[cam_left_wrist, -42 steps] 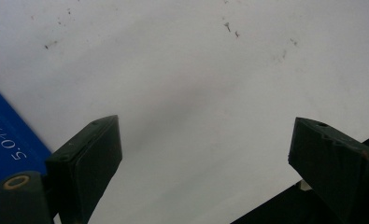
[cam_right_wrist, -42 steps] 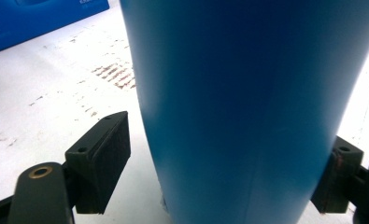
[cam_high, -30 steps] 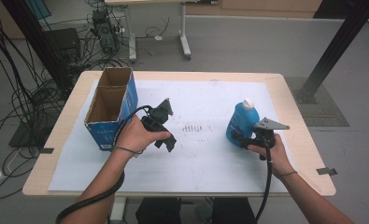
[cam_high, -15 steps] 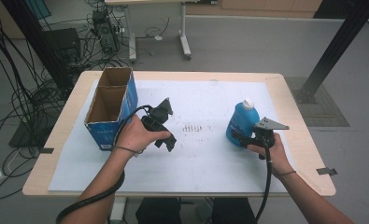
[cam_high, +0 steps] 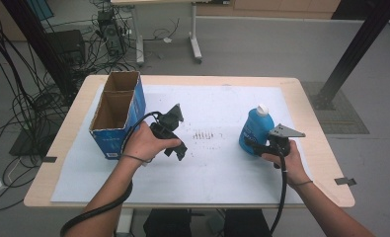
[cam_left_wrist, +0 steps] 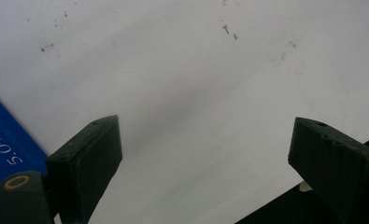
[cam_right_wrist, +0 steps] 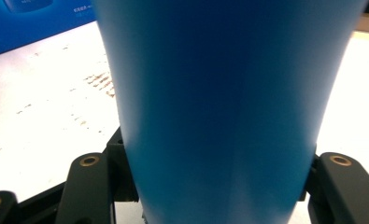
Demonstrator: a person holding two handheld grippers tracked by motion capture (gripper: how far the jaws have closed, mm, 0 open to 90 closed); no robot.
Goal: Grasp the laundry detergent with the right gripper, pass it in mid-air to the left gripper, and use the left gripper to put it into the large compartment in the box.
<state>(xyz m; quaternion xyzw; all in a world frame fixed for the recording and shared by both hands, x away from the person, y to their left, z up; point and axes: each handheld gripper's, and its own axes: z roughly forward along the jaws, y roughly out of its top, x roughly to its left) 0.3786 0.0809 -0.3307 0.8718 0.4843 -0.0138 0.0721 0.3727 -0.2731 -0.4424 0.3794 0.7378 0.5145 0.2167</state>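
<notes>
A blue bottle (cam_high: 254, 130) with a white cap stands upright on the white sheet at the right. My right gripper (cam_high: 254, 145) is at its base, and its jaws have just been closing with the bottle between them. In the right gripper view the blue bottle (cam_right_wrist: 219, 107) sits between the two black jaws, which press on its sides. My left gripper (cam_high: 178, 148) rests near the middle of the table, to the right of the blue box (cam_high: 117, 118). Its jaws (cam_left_wrist: 205, 158) stand wide apart over bare white sheet, nothing between them.
The open-topped blue cardboard box stands at the table's left, its corner (cam_left_wrist: 7, 140) at the edge of the left gripper view. Small dark marks (cam_high: 205, 135) dot the sheet's middle. Cables, a desk leg and a black post stand on the floor beyond the table.
In the high view both hands stay where they were. The right gripper's jaws have drawn in on the blue bottle's base.
</notes>
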